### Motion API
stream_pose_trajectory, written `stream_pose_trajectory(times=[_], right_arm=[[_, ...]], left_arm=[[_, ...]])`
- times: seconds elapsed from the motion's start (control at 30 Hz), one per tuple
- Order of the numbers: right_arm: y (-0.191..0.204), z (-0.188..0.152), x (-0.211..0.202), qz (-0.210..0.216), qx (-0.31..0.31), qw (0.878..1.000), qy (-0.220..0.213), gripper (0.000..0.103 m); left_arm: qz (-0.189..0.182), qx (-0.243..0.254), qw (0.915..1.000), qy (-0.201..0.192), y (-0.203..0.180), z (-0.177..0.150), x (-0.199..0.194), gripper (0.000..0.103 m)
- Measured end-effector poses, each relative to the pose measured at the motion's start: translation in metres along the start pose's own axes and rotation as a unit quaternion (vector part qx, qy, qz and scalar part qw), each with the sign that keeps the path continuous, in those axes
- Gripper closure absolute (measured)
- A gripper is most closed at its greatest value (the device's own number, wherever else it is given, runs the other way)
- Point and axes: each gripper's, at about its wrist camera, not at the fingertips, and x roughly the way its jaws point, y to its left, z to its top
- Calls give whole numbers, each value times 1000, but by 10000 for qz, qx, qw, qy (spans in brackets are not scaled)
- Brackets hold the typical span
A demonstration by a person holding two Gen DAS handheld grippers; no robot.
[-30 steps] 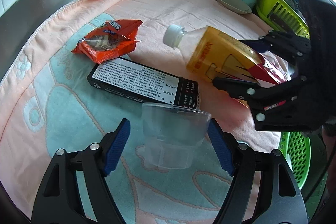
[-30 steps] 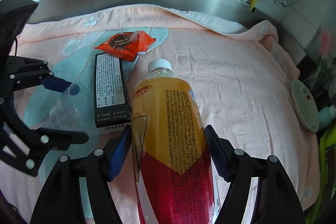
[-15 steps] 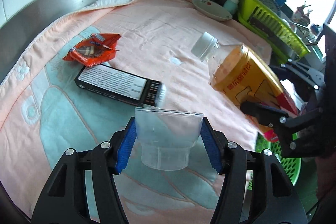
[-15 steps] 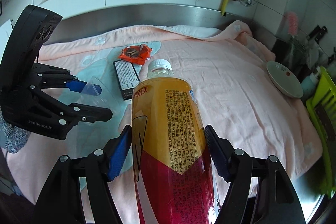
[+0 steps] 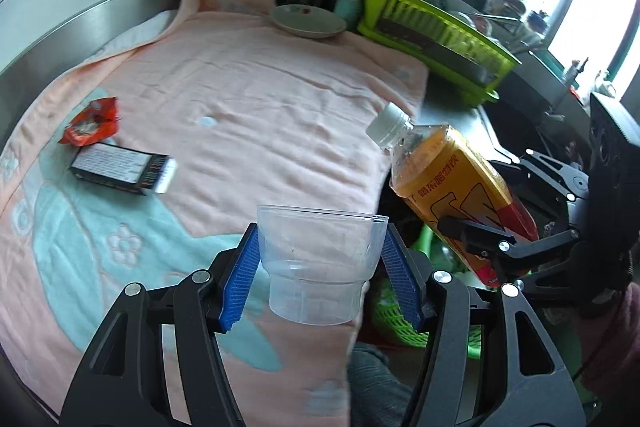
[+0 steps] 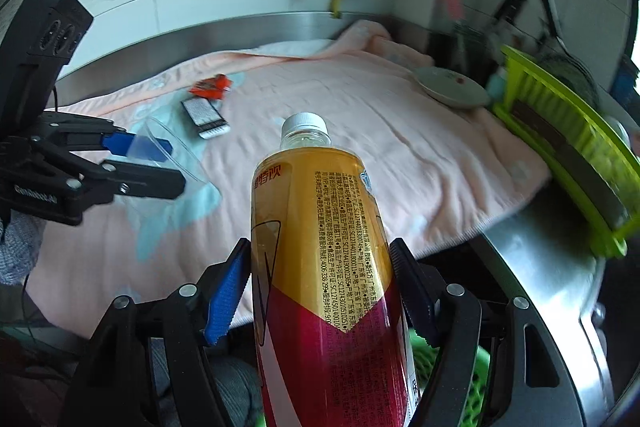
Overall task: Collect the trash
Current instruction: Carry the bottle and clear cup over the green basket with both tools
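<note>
My left gripper [image 5: 320,275] is shut on a clear plastic cup [image 5: 318,259], held in the air over the towel's near right edge; the cup also shows in the right wrist view [image 6: 168,163]. My right gripper [image 6: 320,291] is shut on an orange drink bottle [image 6: 320,267] with a white cap, held beyond the counter edge above a green basket [image 5: 404,319]. The bottle shows at right in the left wrist view [image 5: 452,179]. An orange snack wrapper [image 5: 92,121] and a black box [image 5: 120,167] lie on the pink towel [image 5: 260,87] at far left.
A plate [image 5: 308,21] sits at the towel's far end. A lime-green dish rack [image 5: 432,35] stands at the right on the steel counter [image 6: 532,267]. Utensils and a tiled wall with pipes stand behind. The green basket [image 6: 452,387] sits below the counter edge.
Both grippers have lifted and pulled back to the right, off the towel, carrying the cup and the bottle. The left gripper closed on the cup. The wrapper and box stay put.
</note>
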Motion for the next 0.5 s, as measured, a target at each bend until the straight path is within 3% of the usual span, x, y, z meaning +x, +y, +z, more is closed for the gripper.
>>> stream_pose_trajectory(times=[0.23, 0.5], right_arm=[[-41, -54, -20, -588, 491, 9968, 220, 35], [-66, -114, -26, -939, 933, 9896, 567, 35]], left_arm=[[-404, 329, 9984, 202, -55, -8, 24, 43], [-705, 591, 9945, 497, -100, -17, 52, 43]])
